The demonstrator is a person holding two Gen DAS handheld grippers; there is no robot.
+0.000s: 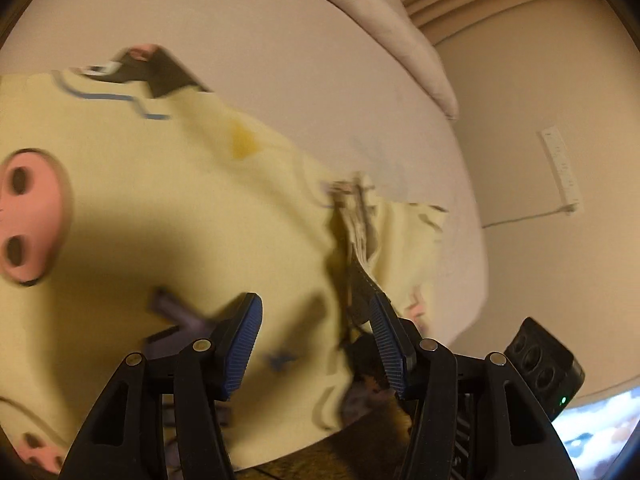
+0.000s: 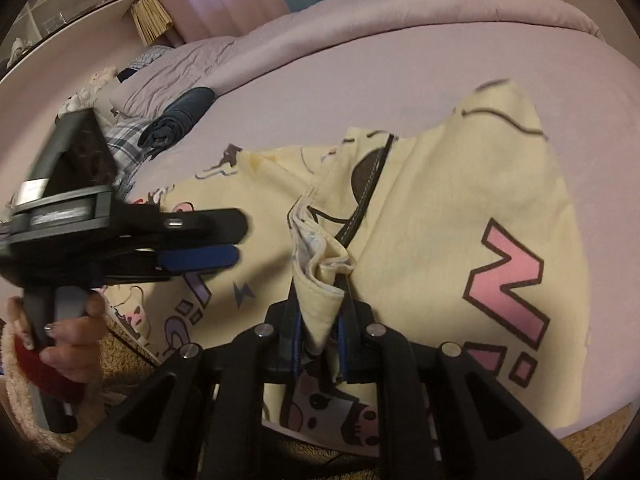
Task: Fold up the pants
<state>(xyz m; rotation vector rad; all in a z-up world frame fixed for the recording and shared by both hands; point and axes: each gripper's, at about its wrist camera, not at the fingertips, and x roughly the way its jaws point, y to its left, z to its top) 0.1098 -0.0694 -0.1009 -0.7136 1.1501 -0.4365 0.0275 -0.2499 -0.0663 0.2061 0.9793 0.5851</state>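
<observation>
Pale yellow pants (image 2: 460, 216) with pink and black cartoon prints lie bunched on a lilac bed (image 2: 360, 80). My right gripper (image 2: 318, 324) is shut on a folded edge of the pants near the bed's front edge and lifts a ridge of cloth. My left gripper (image 1: 316, 312) is open just above the pants (image 1: 160, 200), its blue pads (image 1: 244, 344) apart with nothing between them. The left gripper also shows in the right wrist view (image 2: 224, 240), to the left of the held fold, hovering over the cloth.
A rolled dark garment (image 2: 180, 116) and plaid cloth (image 2: 124, 140) lie at the bed's far left by pillows. A white power strip (image 1: 560, 168) lies on the floor beside the bed. A fluffy beige rug (image 2: 24, 400) lies below the front edge.
</observation>
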